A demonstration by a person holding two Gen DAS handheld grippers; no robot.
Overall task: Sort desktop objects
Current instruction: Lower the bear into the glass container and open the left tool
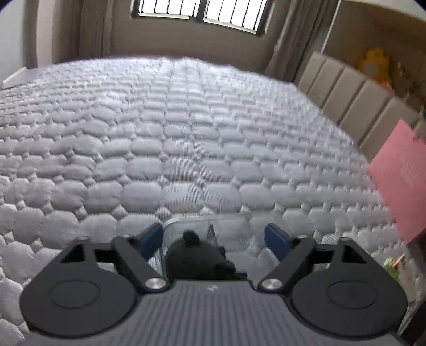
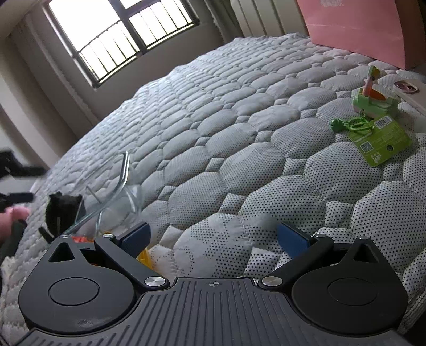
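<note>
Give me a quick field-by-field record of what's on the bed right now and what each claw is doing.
surface: quilted mattress
container: clear glass dish, holding a black fuzzy item
left claw: open, dish rim and black item between its jaws, pads clear of both
right claw: open, nothing between its jaws
still loose: green toy with keychain and green tag; phone beside it
backdrop: pink box at far edge

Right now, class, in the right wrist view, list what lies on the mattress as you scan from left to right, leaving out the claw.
Black pouch → glass container → green keychain toy → green tag → phone.
</note>
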